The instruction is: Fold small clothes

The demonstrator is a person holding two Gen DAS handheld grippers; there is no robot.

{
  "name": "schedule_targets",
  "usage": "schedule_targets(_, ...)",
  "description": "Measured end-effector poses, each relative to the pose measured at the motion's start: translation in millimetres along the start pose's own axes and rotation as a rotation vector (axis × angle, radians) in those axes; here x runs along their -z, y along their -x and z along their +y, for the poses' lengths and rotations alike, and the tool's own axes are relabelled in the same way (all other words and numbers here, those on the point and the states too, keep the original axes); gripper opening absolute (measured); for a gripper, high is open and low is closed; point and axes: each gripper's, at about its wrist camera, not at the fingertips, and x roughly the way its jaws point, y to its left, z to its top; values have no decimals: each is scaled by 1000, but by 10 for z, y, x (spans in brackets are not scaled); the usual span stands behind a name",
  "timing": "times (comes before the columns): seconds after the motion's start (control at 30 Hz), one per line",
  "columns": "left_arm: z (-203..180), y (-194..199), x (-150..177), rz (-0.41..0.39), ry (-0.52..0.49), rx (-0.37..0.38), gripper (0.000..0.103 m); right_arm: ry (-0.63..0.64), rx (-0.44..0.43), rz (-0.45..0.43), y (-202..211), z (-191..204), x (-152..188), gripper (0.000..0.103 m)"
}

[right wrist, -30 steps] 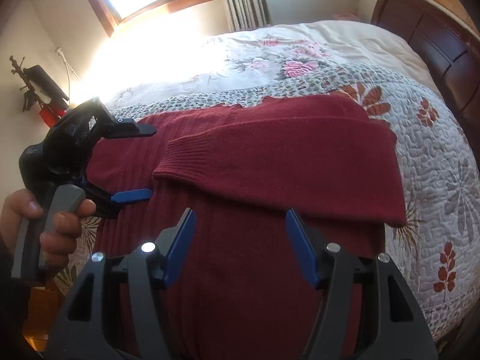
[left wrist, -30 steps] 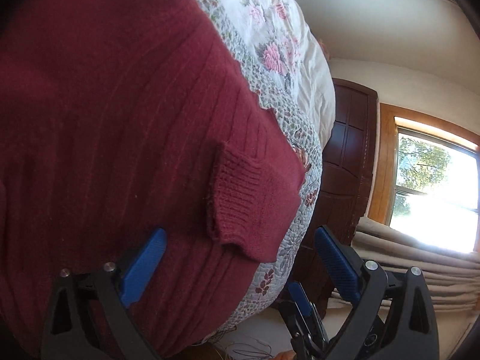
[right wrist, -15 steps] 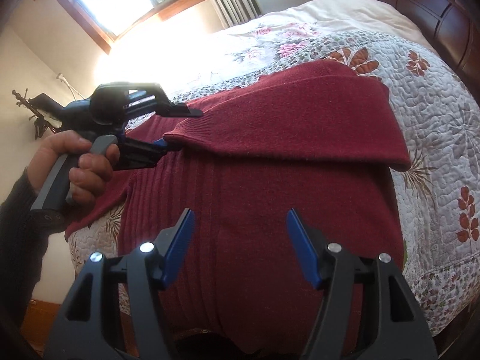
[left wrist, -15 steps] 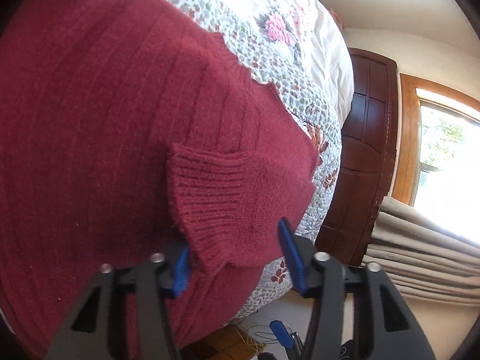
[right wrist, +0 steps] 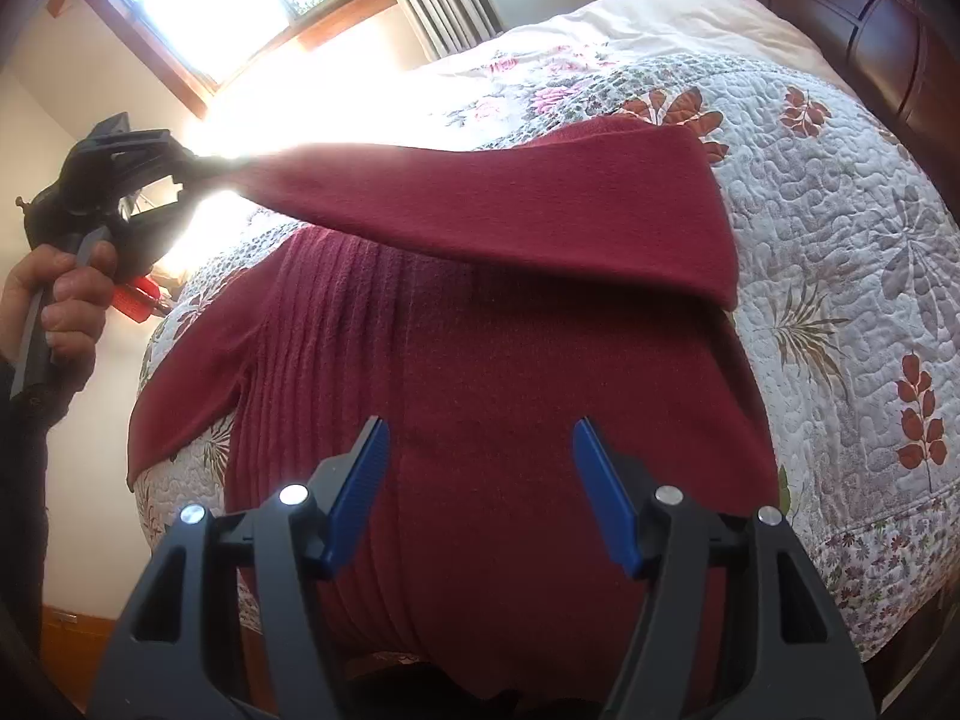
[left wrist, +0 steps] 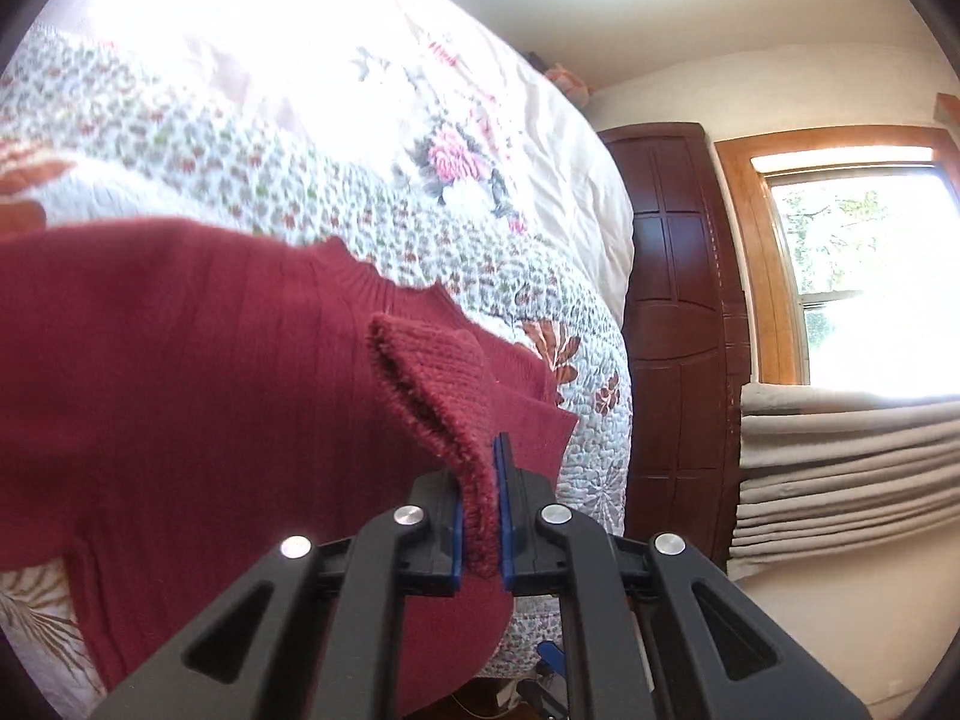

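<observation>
Dark red knit sweater (right wrist: 510, 372) spread flat on quilted floral bedspread (right wrist: 840, 192), hem end nearest right wrist camera, neck end toward far side of bed.

Left gripper (left wrist: 480, 516): jaws pinched together on ribbed cuff (left wrist: 438, 384) of 1 sleeve (right wrist: 480, 204). Cuff edge sandwiched between the 2 blue pads (left wrist: 503, 510), knit bulging out above them, cuff mouth gaping open toward camera. In right wrist view, same gripper at upper left, held by a hand (right wrist: 66, 294) in a dark sleeve, sleeve of sweater drawn taut and lifted off the body panel, running from its shoulder fold at right across to the gripper. Exact contact point there washed out by window glare.

Right gripper (right wrist: 480, 492): jaws spread wide, nothing between them. Positioned over lower body of sweater, fabric showing between the 2 blue fingers (right wrist: 360, 486); contact with fabric not determinable.

Other sleeve (right wrist: 186, 396) lying out to left side on bedspread, angled down toward bed edge.

Dark wooden headboard (right wrist: 840, 6) at top right.
</observation>
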Motion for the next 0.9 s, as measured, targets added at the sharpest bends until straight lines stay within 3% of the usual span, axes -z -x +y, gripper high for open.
schedule_targets(0.17, 575, 72, -68, 9, 79, -60, 8, -4, -8, 23, -69, 28, 25, 64)
schedule_targets(0.3, 1129, -134, 21, 46, 160, -82, 8, 2, -3, 41, -116, 73, 59, 64)
schedule_targets(0.5, 1419, -307, 122, 43, 196, -69, 10, 7, 2, 49, -119, 111, 79, 64)
schedule_targets(0.57, 1412, -216, 116, 12, 187, -120, 17, 7, 0, 49, -119, 113, 73, 64)
schedule_targets(0.63, 1315, 21, 131, -71, 176, -175, 25, 10, -4, 44, -103, 129, 64, 64)
schedule_targets(0.7, 1150, 247, 185, -171, 148, -154, 54, 11, -8, 37, -85, 143, 57, 64)
schedule_targets(0.77, 1009, 262, 209, -192, 127, -108, 57, 11, -17, 38, -82, 165, 49, 64)
schedule_targets(0.9, 998, -129, 202, -113, 134, -69, 57, 46, -26, 38, -63, 267, 41, 64)
